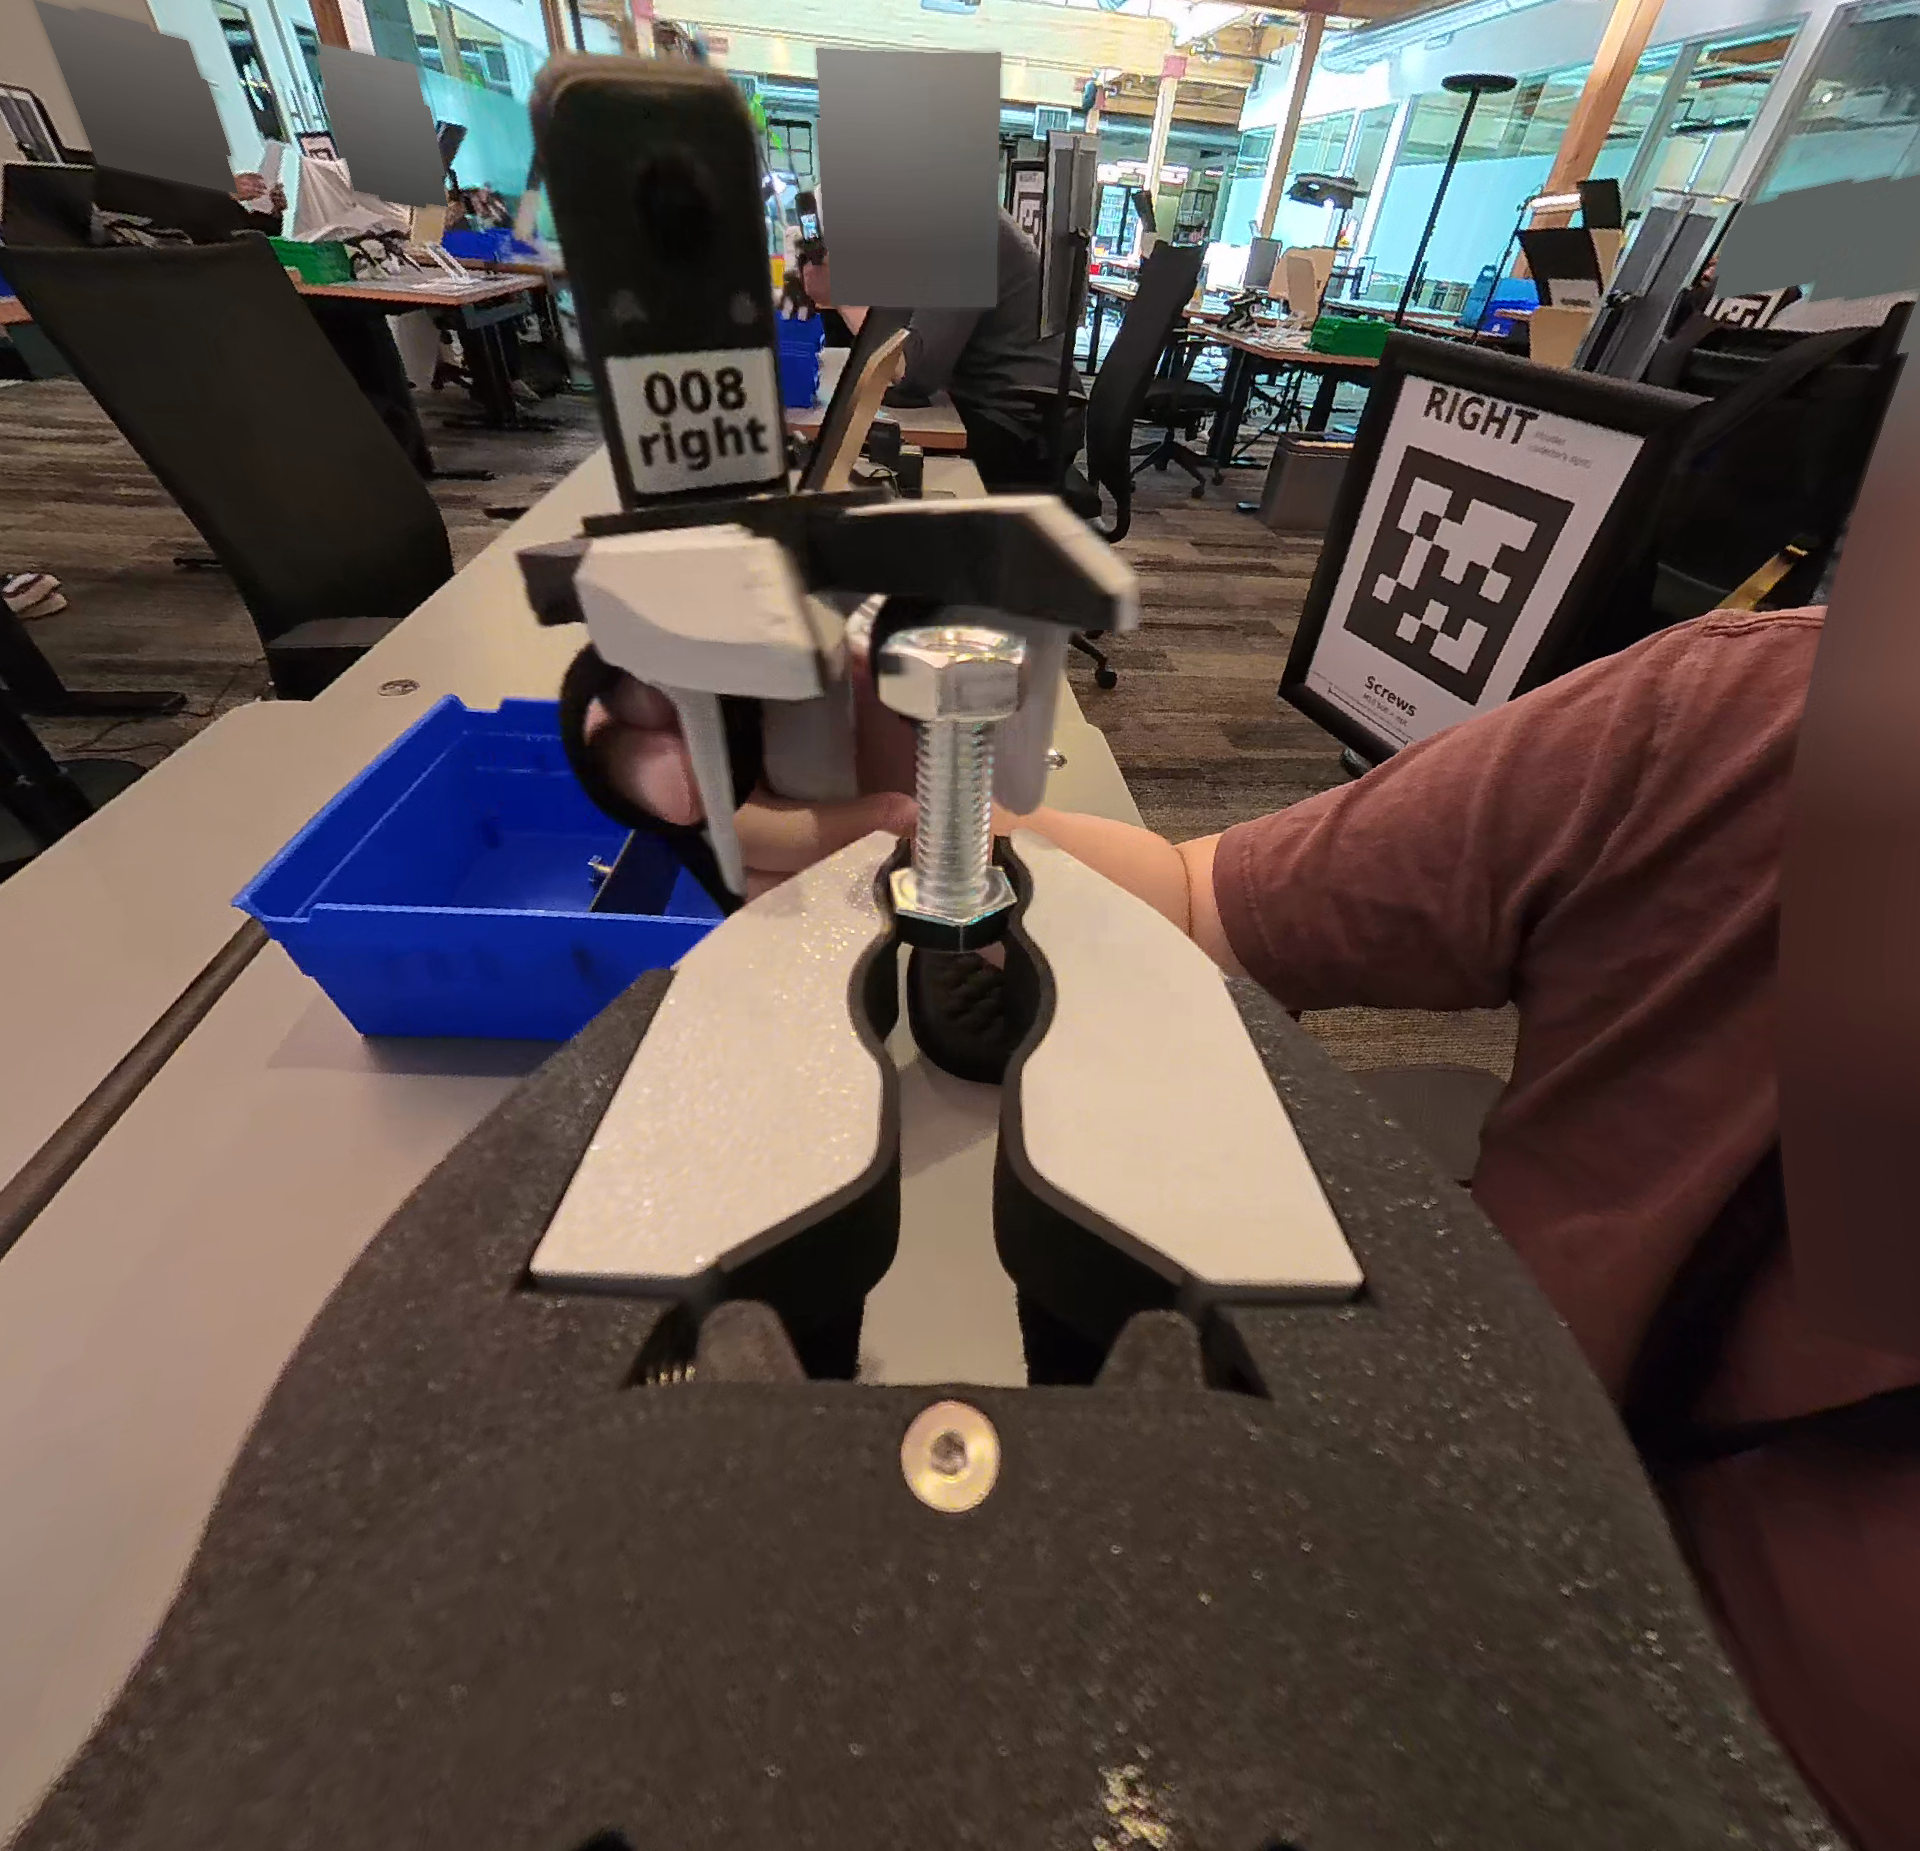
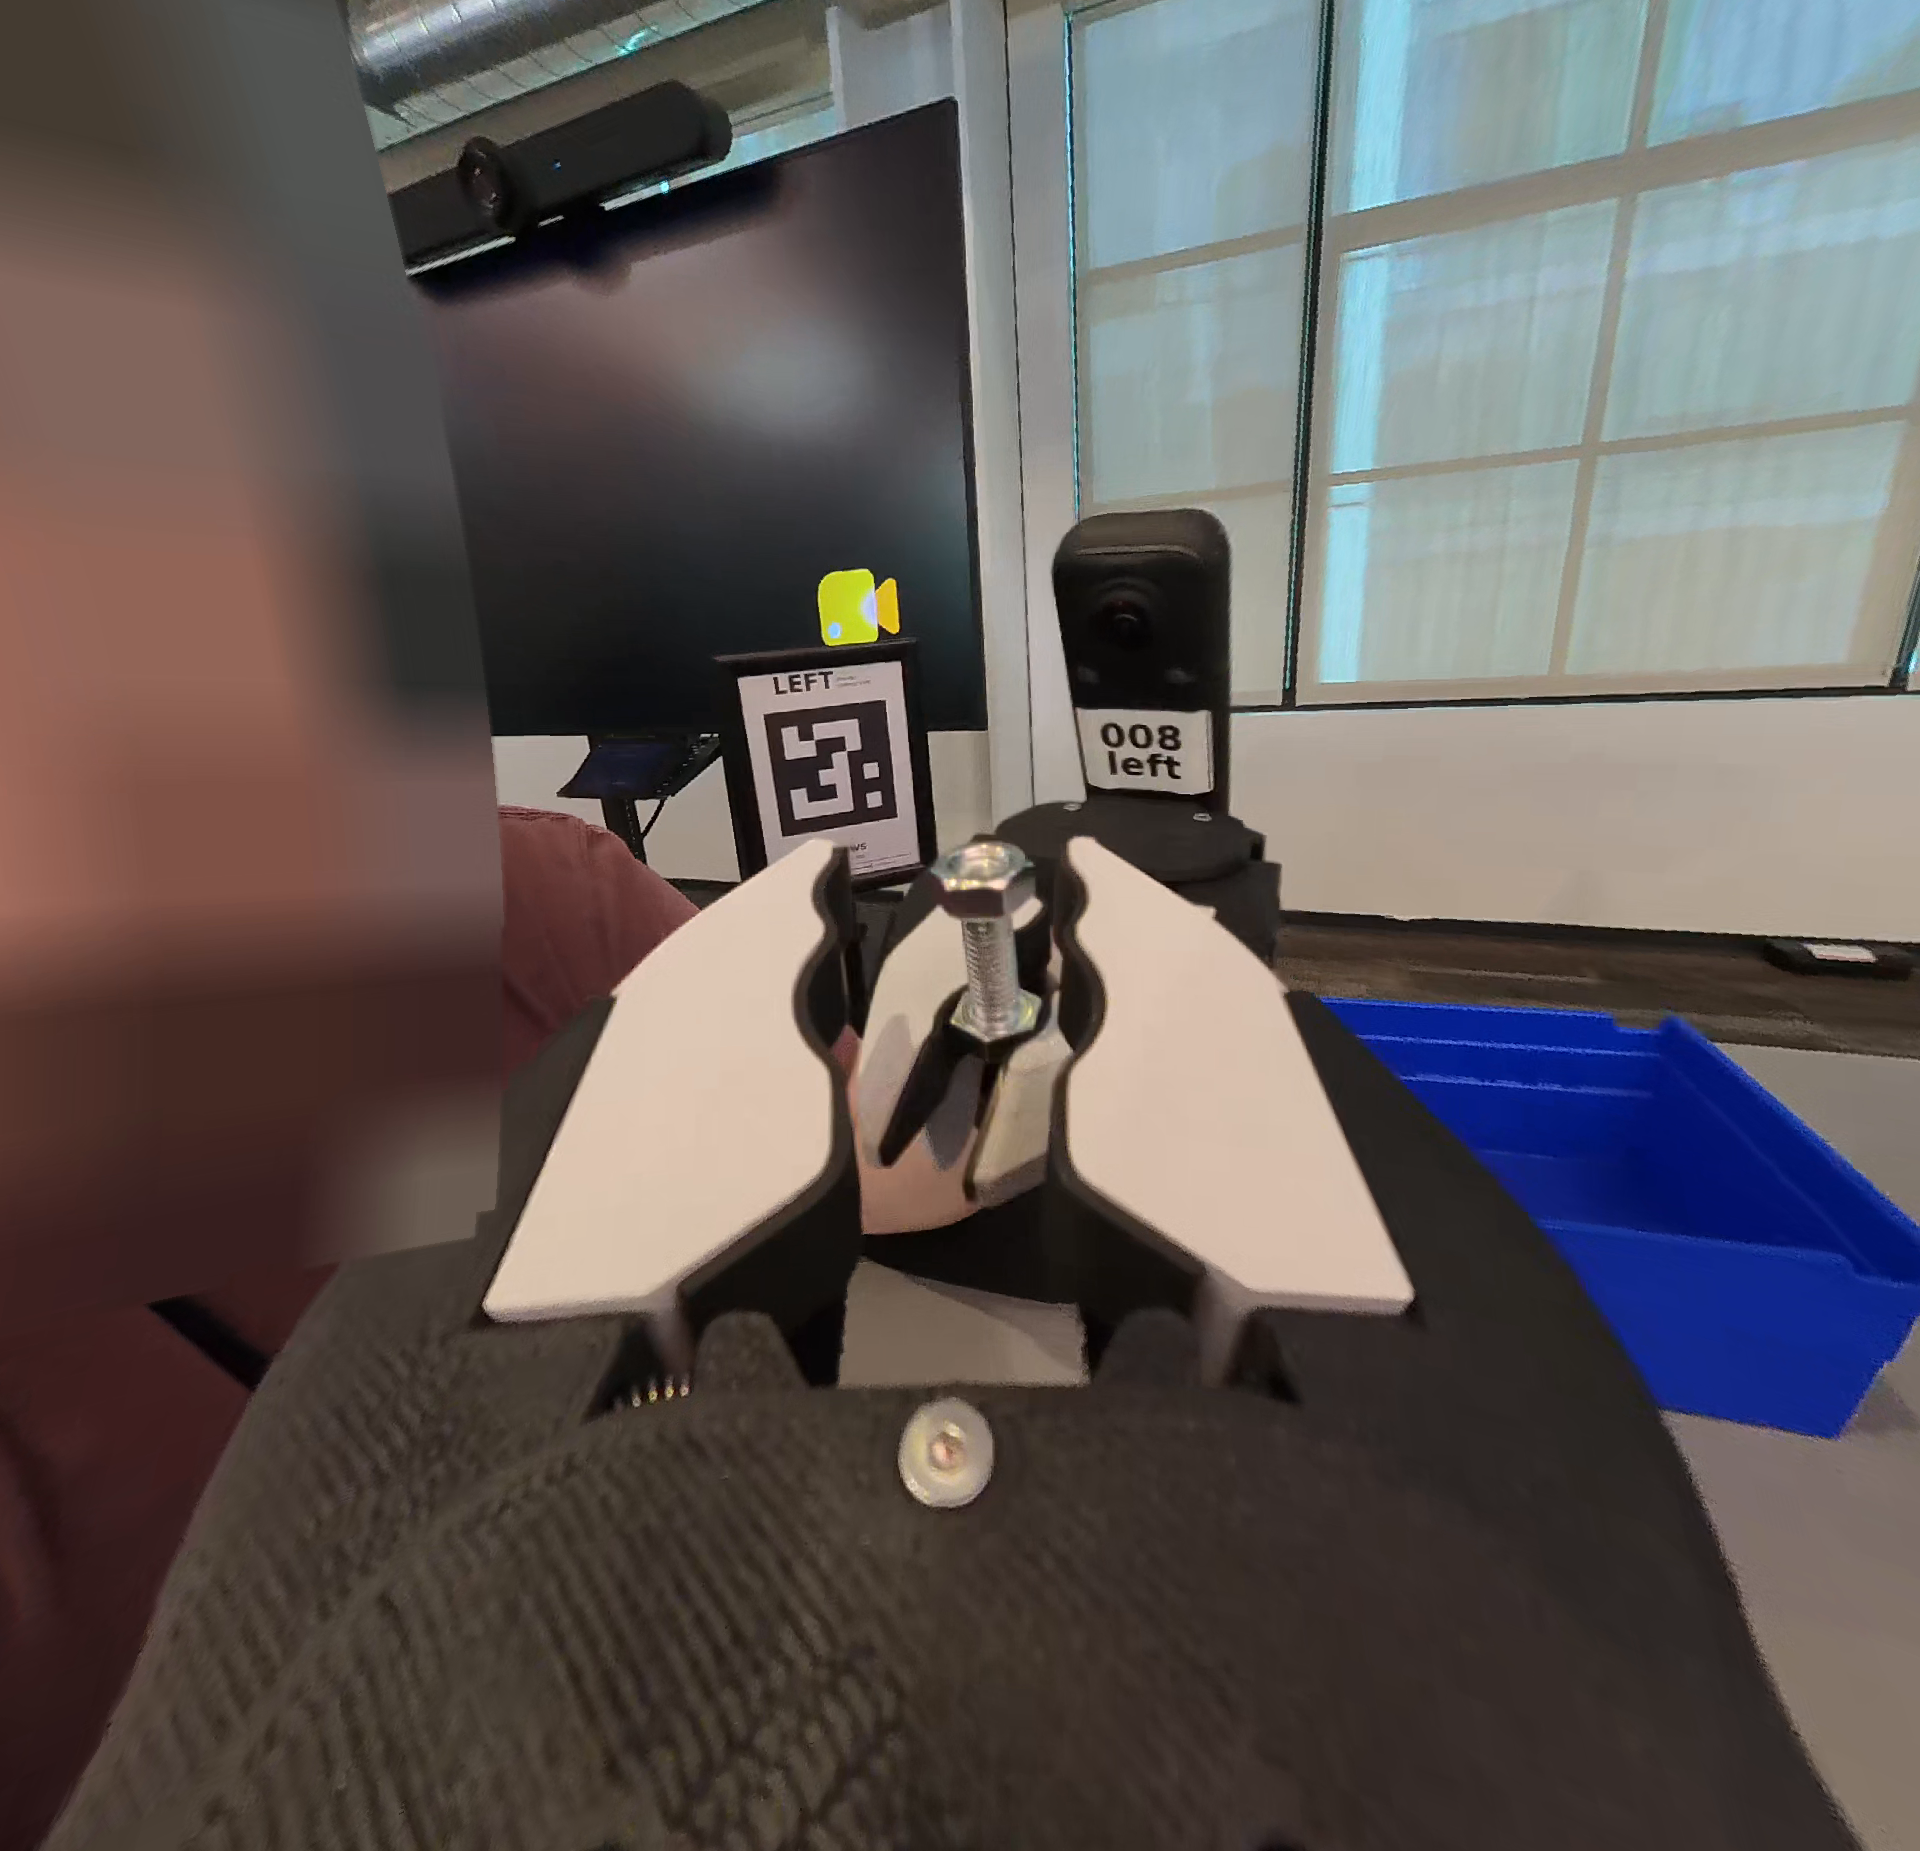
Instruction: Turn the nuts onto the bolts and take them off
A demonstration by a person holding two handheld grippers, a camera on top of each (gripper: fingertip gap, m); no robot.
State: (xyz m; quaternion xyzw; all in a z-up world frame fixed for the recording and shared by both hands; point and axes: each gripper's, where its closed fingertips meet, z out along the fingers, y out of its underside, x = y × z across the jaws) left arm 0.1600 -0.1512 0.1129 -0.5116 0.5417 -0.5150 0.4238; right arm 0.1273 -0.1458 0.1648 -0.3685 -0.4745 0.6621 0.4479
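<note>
A silver hex bolt (image 1: 951,762) stands upright with a silver nut (image 1: 951,899) near the low end of its thread. My left gripper (image 1: 951,913) is shut on the nut, which sits in the notch between its fingertips. My right gripper (image 1: 935,752) comes from the far side, and its fingers straddle the bolt's hex head (image 1: 951,671). In the right wrist view, the right gripper (image 2: 956,908) is open, with small gaps either side of the bolt head (image 2: 979,874). The nut (image 2: 992,1015) sits lower, held by the left gripper's fingers (image 2: 935,1084).
A blue plastic bin (image 1: 468,897) stands on the grey table (image 1: 156,1230) left of the grippers; it also shows in the right wrist view (image 2: 1621,1157). A framed marker sign (image 1: 1455,554) stands at the right, another (image 2: 831,762) behind. A person's arm in a maroon sleeve (image 1: 1507,814) reaches in. Spacing between my two grippers at the tips: around 5 cm.
</note>
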